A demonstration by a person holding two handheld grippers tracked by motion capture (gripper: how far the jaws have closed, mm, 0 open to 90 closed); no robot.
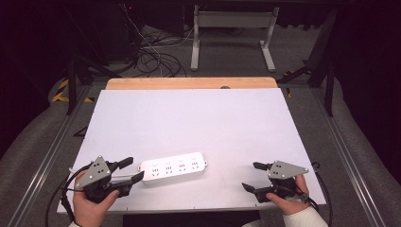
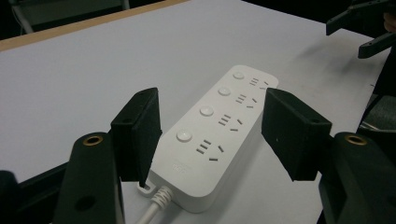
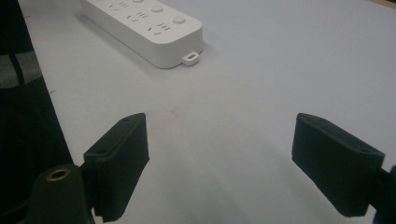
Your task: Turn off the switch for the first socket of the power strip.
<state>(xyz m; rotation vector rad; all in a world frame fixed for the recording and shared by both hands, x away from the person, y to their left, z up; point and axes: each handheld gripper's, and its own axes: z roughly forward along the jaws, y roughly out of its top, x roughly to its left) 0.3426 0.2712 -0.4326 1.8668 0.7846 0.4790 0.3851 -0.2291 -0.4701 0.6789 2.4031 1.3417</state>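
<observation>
A white power strip (image 1: 174, 167) with several sockets and round buttons lies on the white table (image 1: 189, 118) near the front edge. My left gripper (image 1: 135, 169) is at the strip's left, corded end, jaws open. In the left gripper view the strip's (image 2: 219, 121) end sits between the pads; the left pad (image 2: 137, 135) is close beside it and the right pad stands apart. My right gripper (image 1: 250, 176) rests open at the front right, nothing between its jaws. In the right gripper view (image 3: 238, 158) the strip's (image 3: 144, 28) far end with its small hanging tab lies ahead.
A wooden strip (image 1: 189, 83) borders the table's far edge. Beyond it on the floor are tangled cables (image 1: 151, 56) and a white frame stand (image 1: 231, 38). The white cord (image 2: 156, 205) leaves the strip toward me. The other hand's gripper (image 2: 364, 28) shows far off.
</observation>
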